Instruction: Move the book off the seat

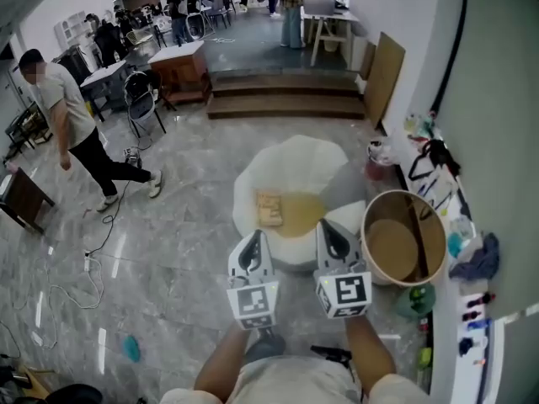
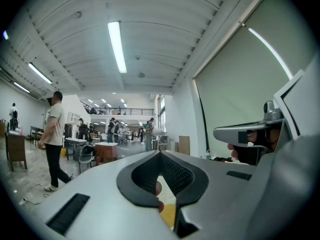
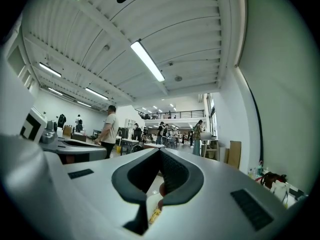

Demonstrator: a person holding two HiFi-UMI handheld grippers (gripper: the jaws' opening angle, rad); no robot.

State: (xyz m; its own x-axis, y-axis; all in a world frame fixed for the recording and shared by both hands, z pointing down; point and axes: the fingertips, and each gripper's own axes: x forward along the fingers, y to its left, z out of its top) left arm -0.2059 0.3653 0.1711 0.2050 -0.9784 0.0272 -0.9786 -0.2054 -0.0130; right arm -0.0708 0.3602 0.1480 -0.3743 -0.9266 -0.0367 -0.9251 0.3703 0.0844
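L claw (image 1: 253, 239): jaws fully closed, nothing btwn, empty. R claw (image 1: 331, 231): same, closed, empty. Both side by side, level, pointing fwd twd white seat (image 1: 290, 162). Book (image 1: 269, 209) flat on seat, at left edge of yellow cushion (image 1: 305, 215), just past L claw tip, untouched. Round tub (image 1: 392, 247) beside seat, right. Person (image 1: 72, 124) on floor, far left.

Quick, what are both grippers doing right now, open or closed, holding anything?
Left gripper: closed, holding nothing.
Right gripper: closed, holding nothing.
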